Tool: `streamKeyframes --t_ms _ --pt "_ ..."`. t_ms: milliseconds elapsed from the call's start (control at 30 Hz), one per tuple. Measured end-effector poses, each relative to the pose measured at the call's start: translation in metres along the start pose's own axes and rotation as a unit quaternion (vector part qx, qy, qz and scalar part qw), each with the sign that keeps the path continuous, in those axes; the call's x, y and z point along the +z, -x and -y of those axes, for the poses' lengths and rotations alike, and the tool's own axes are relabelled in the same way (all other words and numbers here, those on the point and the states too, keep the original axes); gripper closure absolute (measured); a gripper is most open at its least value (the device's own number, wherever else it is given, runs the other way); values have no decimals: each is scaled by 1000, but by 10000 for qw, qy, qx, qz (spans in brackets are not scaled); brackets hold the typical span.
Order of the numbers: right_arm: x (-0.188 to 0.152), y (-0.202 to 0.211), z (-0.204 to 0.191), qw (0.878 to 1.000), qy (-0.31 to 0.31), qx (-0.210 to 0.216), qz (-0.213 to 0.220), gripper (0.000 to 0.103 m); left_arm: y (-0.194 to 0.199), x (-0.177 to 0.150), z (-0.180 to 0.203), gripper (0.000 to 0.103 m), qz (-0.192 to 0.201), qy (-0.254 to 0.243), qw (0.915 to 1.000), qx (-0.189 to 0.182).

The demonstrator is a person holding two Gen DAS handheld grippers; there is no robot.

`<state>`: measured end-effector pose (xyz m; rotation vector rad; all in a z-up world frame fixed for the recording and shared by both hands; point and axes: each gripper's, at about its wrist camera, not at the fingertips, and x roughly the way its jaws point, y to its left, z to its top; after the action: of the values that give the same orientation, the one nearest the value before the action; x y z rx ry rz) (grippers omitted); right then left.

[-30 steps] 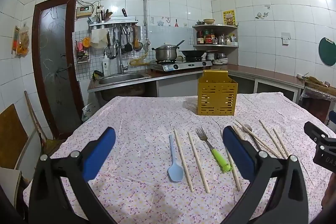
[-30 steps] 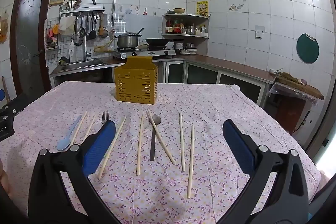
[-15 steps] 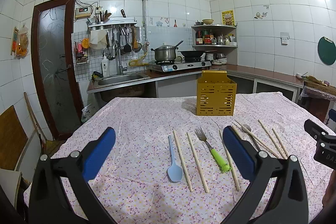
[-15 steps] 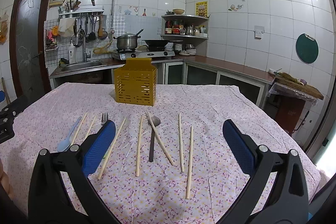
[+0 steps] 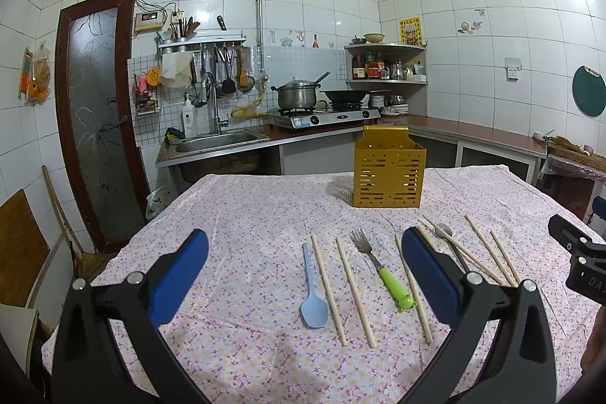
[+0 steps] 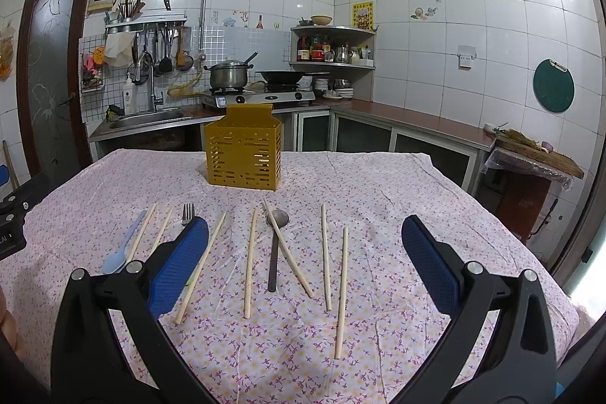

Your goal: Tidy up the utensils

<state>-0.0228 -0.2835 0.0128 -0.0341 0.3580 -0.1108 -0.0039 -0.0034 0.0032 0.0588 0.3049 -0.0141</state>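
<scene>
While the left wrist view takes in the green-handled fork [image 5: 380,269] whole, lying between chopsticks [image 5: 354,290] with the pale blue spoon [image 5: 313,294] on its left, the right wrist view hides most of that fork behind a blue finger pad [image 6: 178,267] and instead lays out the dark-handled metal spoon [image 6: 273,252], crossed by one chopstick, and the pair of chopsticks toward the right edge of the tabletop [image 6: 397,184]. Both the left gripper [image 5: 305,262] and the right gripper [image 6: 305,262] hover over the near edge with jaws spread wide, holding nothing. All the utensils lie loose in a row across the flowered cloth, well short of the yellow slotted utensil holder [image 5: 388,173], which stands upright nearer the far edge; what it contains cannot be made out from either view.
</scene>
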Motion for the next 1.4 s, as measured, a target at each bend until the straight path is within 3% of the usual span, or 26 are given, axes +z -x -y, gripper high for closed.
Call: streamKeyframes --t_ms 1400 --pt "-4 -2 0 10000 -10 3 15 4 -1 0 0 3 -1 5 10000 -2"
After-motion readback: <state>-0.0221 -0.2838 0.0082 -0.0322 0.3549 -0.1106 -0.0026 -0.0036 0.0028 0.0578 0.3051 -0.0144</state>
